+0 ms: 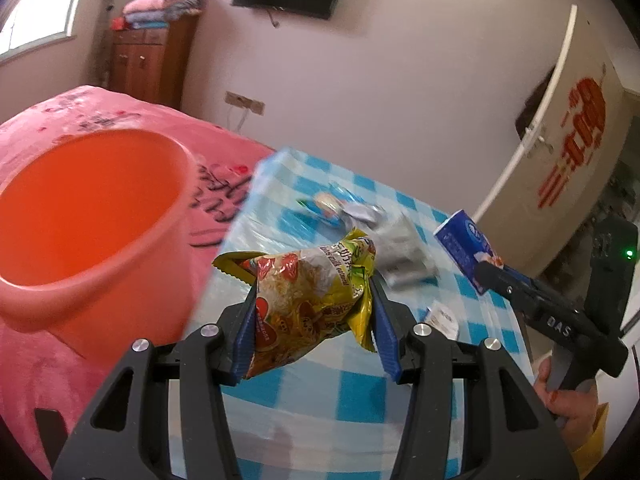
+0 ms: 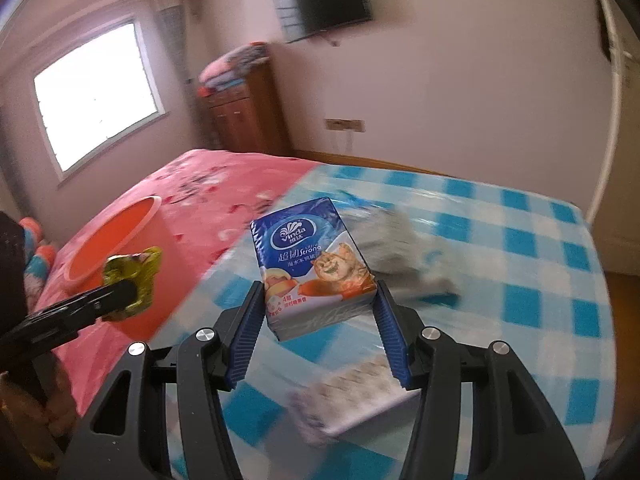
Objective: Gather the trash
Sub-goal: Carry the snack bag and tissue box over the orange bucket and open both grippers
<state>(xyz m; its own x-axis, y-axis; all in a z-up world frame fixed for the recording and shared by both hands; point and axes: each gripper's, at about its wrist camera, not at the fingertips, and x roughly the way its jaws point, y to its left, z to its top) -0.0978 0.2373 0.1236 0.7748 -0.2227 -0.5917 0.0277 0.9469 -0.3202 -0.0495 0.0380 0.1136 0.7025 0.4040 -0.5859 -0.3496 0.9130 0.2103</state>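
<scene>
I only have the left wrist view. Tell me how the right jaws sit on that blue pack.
Observer: Both blue pads of the right gripper press the long sides of the tissue pack, near its lower end.
Operator: Report what lies under that gripper.
Observer: A white patterned packet, blurred, lies on the checked tablecloth just below the jaws.
Operator: Say what the pack's front shows.
Observer: A white logo at the top and a grinning cartoon cat beneath it.
</scene>
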